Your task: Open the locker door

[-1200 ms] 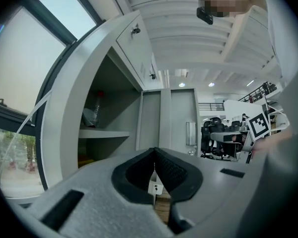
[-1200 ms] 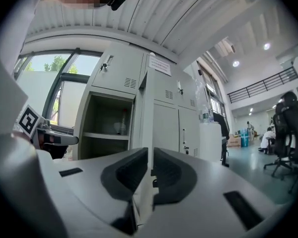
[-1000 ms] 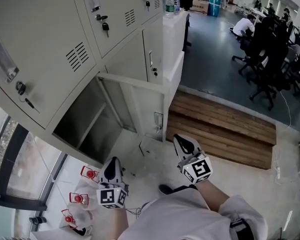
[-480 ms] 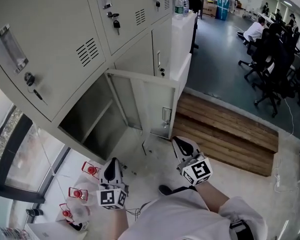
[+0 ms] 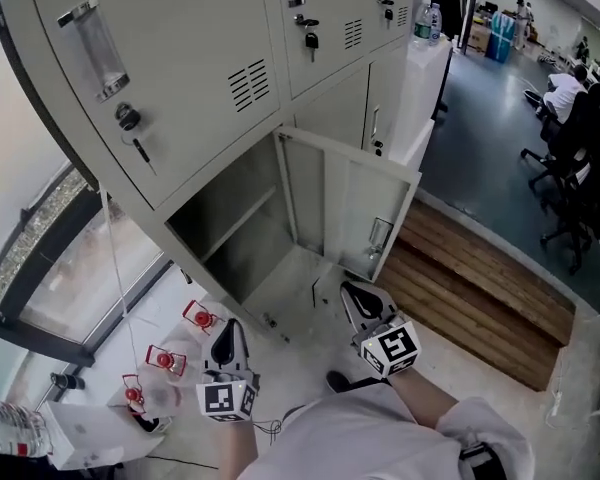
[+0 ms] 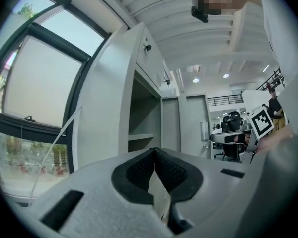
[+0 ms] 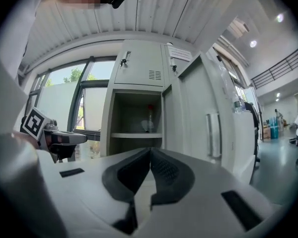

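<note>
The grey locker bank fills the upper head view. One lower locker door stands swung open, showing a bare compartment with a shelf. Both grippers hang below it, apart from door and frame. My left gripper is shut with nothing in it, and my right gripper is shut and empty too. In the left gripper view the pads meet at the tips before the open compartment. In the right gripper view the shut jaws face the compartment and the door.
Keys hang in the upper locker locks. Small red objects lie on the floor at left, by a window. A wooden platform lies right of the lockers. Bottles stand on a white cabinet. Office chairs and people are far right.
The head view has swung, so the lockers now sit further right and more upright. Both grippers stay shut, low and in much the same place. The door stays open.
</note>
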{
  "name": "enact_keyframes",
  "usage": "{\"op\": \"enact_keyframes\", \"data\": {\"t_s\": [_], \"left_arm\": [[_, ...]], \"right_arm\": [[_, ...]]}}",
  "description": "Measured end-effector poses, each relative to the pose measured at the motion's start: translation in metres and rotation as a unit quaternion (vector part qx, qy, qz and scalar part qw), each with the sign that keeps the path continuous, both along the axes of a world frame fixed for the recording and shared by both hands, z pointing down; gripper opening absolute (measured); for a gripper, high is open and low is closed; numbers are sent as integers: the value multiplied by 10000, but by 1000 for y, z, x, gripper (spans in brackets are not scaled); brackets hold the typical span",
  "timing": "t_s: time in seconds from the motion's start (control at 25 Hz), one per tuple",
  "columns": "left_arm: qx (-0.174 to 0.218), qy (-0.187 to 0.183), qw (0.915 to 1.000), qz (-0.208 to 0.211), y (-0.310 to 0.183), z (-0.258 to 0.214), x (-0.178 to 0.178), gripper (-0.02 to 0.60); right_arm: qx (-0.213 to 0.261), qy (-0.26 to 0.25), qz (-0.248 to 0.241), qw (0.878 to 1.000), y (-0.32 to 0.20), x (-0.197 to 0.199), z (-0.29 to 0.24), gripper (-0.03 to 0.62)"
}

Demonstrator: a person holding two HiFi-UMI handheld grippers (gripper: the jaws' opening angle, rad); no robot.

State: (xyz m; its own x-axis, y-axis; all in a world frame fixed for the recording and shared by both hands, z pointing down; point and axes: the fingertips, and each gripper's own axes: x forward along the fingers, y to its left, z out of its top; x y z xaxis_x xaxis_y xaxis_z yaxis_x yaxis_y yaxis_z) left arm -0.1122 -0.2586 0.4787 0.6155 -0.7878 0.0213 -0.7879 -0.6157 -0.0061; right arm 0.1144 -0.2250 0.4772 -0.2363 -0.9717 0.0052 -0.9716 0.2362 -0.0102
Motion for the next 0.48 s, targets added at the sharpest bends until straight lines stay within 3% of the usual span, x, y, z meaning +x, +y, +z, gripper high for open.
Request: {"op": "enact_keyframes", "data": {"t_s": [0.48], "left_arm": [[8,-83,9954,-955,16,0,-78,9]], "right_arm": [[-68,47,-1273,9918,-26,-100,4,14]]}}
